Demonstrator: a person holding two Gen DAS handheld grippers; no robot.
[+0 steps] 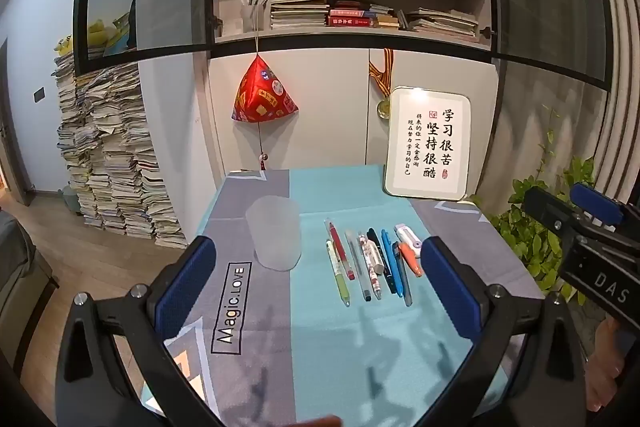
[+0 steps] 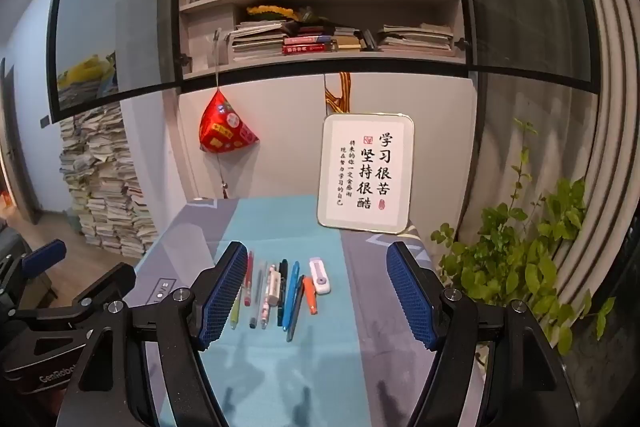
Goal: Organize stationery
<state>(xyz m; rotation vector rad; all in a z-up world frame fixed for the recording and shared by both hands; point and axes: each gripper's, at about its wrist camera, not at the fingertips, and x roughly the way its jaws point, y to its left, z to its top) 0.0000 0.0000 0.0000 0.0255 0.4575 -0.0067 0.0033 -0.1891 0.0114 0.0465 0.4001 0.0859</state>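
A row of slim plastic pens lies side by side on the teal cloth, right of a frosted, translucent cup. Nearer, the left gripper and right gripper hover with ribbed blue fingers spread wide, holding nothing.

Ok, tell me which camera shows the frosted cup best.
The left wrist view: the frosted cup stands upright and whole on the tablecloth, left of the pens. The right wrist view does not show it; its left finger covers that side.
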